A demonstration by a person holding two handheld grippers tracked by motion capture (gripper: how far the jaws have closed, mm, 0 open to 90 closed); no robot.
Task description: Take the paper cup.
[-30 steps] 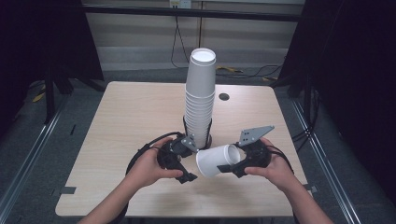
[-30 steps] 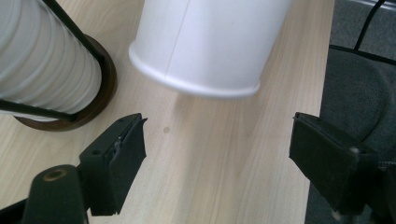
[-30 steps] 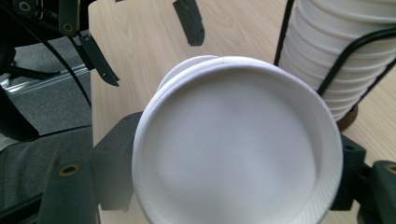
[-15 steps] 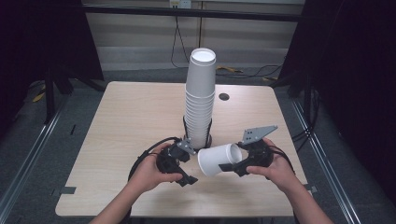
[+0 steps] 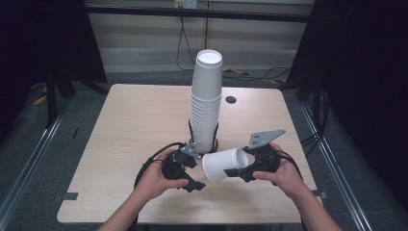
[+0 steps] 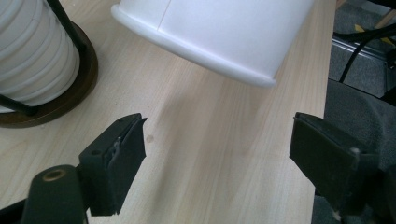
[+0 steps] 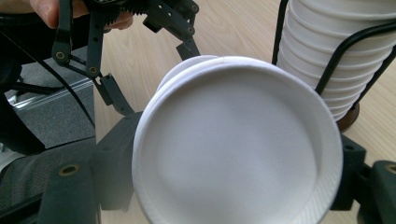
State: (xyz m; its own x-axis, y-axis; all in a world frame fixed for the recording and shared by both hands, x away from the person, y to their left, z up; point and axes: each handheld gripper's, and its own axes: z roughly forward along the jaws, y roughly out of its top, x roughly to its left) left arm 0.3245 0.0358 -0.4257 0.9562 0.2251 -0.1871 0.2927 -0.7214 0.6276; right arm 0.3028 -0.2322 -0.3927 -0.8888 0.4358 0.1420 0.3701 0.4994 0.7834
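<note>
Presently, we note a single white paper cup (image 5: 222, 163) held on its side just above the near part of the table (image 5: 130, 125), between the two grippers, with its open rim toward the left gripper (image 5: 192, 174) and its base toward the right gripper (image 5: 235, 172). In the right gripper view, the cup base (image 7: 236, 149) sits between the two black jaws, which are clamped against its sides. In the left gripper view, we see the cup rim (image 6: 196, 56) ahead of the jaws, which stand wide apart and hold nothing. Just behind the cup, a tall stack of cups (image 5: 207, 103) stands upright in a black wire holder (image 5: 213, 139) on a round dark base (image 6: 70, 93). Farther back, a small dark hole (image 5: 231, 99) marks the tabletop.
</note>
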